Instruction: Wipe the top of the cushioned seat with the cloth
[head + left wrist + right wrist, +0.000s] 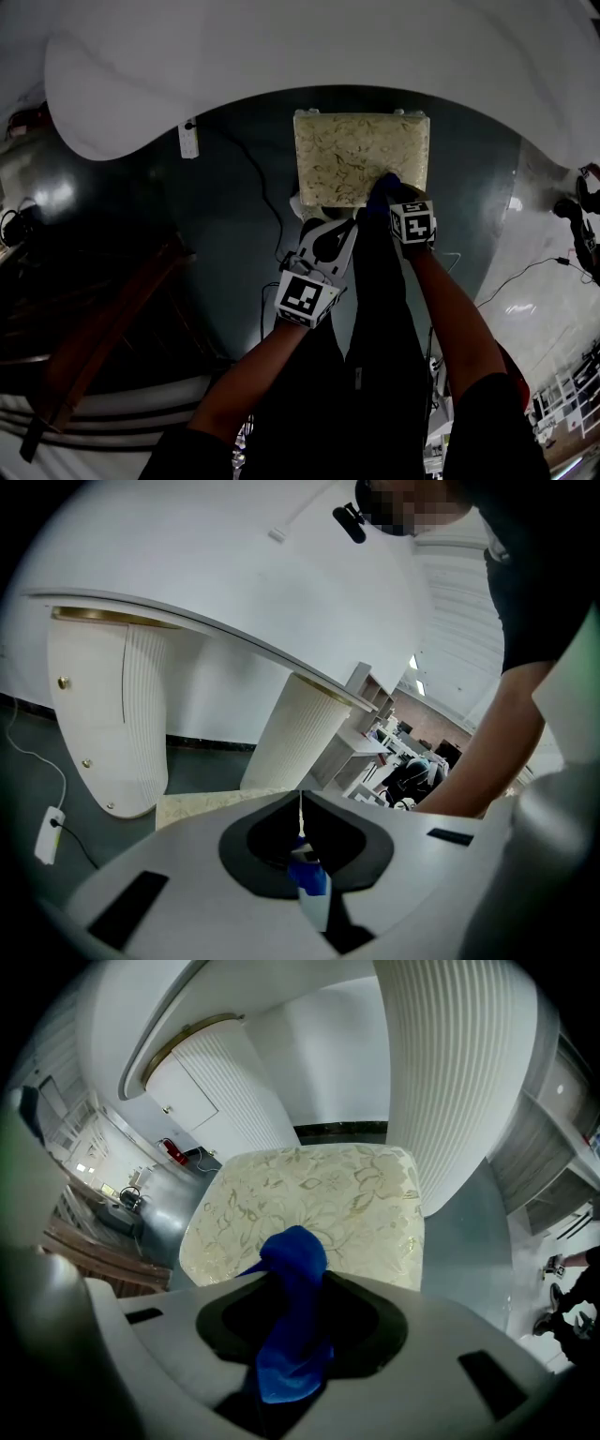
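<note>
We find the right gripper (pixel 292 1283) with its jaws clamped on a crumpled blue cloth (pixel 294 1321), which bulges past the jaw tips. The bunch stands over the near edge of the cream, gold-patterned cushioned seat (pixel 323 1199), right of that edge's middle. We cannot tell whether cloth and cushion touch. In the head view the cloth (pixel 383 184) sits at the same near edge of the seat (pixel 356 150).

The left gripper (pixel 300 810) has its jaws drawn together to a thin line. We note a small blue and white patch at their base, nature undetermined. It is held off the seat, just beside the near left corner (pixel 317 225). A white ribbed pedestal (pixel 455 1072) stands on the dark grey floor (pixel 234 206) just behind the seat's far edge.
</note>
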{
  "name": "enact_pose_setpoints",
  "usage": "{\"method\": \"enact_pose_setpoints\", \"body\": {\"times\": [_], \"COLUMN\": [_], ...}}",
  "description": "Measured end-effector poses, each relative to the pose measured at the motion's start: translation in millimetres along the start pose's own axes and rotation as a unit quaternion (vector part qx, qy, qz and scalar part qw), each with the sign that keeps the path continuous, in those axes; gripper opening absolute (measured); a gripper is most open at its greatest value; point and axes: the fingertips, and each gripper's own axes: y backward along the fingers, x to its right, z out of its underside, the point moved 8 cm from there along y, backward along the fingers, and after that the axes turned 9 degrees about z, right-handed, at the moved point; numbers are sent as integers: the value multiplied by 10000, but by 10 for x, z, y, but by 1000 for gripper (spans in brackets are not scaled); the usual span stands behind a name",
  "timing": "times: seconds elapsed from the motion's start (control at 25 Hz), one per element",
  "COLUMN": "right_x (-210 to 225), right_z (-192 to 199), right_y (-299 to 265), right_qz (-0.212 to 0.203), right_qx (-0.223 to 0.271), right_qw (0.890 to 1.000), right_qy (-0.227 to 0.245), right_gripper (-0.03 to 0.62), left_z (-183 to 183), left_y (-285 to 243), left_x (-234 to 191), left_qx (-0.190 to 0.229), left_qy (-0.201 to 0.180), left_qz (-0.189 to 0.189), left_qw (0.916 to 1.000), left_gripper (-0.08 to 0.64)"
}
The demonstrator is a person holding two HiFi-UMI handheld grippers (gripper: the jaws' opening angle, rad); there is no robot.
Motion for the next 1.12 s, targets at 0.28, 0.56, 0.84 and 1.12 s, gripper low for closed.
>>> {"method": "enact_pose_setpoints", "body": {"times": [0.28, 0.56, 0.84, 1.12], "right_x": [204, 376, 521, 756], "right_z": [74, 90, 114, 208], "right_y": [38, 102, 143, 168], "right_qz": [53, 11, 2, 145], "right_qx": [22, 79, 143, 118], "right_qw": [9998, 9996, 9992, 9984], "right_qy": [-170, -261, -380, -539], "right_gripper": [153, 153, 153, 153], "left_z": [-10, -36, -56, -100], "left_y": [-204, -379, -561, -735], "left_x": [65, 145, 217, 307], "left_qx": [-130, -181, -228, -353], "left_qy": [-108, -88, -155, -227], "left_qz": [94, 201, 315, 513], "left_qw": [9998, 9996, 9991, 9978], "left_gripper": [20, 20, 20, 20]}}
